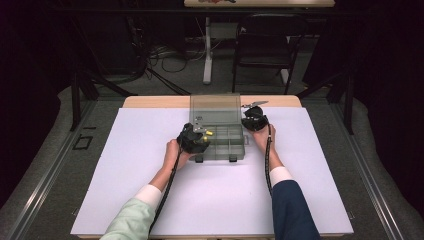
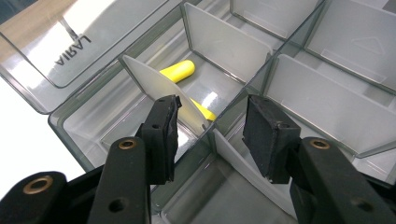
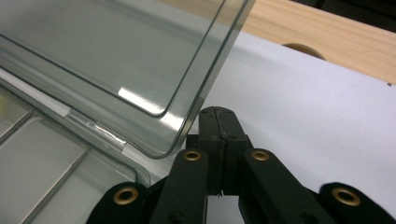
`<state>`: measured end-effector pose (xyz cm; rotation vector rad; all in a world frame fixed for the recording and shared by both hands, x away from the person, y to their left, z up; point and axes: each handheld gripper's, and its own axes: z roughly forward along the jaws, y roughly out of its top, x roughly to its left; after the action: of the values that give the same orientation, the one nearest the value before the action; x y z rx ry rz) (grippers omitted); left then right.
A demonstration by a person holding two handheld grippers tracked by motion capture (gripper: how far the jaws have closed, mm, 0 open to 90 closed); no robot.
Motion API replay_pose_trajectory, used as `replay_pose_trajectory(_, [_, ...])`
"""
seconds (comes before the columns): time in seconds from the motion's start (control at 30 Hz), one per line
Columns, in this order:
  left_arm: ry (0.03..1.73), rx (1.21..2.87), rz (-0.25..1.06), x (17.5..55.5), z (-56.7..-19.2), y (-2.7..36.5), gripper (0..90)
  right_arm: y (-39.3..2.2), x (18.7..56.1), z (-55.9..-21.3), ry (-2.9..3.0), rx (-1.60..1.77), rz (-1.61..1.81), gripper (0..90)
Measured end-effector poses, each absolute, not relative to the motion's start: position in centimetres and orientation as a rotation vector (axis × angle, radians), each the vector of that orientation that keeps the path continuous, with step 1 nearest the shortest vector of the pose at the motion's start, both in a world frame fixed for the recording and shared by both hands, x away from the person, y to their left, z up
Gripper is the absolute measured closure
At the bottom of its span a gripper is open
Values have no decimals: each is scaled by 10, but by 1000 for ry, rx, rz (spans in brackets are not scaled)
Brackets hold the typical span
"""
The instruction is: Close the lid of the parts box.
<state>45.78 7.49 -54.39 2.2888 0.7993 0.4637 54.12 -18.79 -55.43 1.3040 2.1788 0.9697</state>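
Note:
A clear plastic organiser box [image 1: 222, 154] stands mid-table with its lid [image 1: 215, 107] raised upright. My left gripper [image 1: 197, 136] hangs over the box's left compartments. In the left gripper view its jaws [image 2: 211, 101] are open, with nothing pressed between the pads. Just beyond them a loose white divider [image 2: 159, 84] leans at a slant across a compartment. A yellow plug [image 2: 178, 71] lies behind it and a second yellow piece [image 2: 206, 112] peeks out at its lower end. My right gripper [image 1: 253, 120] sits at the box's back right corner, shut [image 3: 218, 119] and empty, beside the lid's edge [image 3: 205, 74].
The box rests on a white board [image 1: 150, 190] that covers a wooden table [image 1: 155, 101]. Fixed dividers [image 2: 224, 44] split the box into several compartments. A dark chair [image 1: 262, 45] and a white table leg [image 1: 207, 50] stand behind the table.

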Motion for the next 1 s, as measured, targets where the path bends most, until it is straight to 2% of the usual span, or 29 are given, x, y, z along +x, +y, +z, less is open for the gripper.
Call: replay_pose_trajectory(1.0, [822,2276,449,459,-544,76,521,-189,531,-534,2076,1190,1057,900])
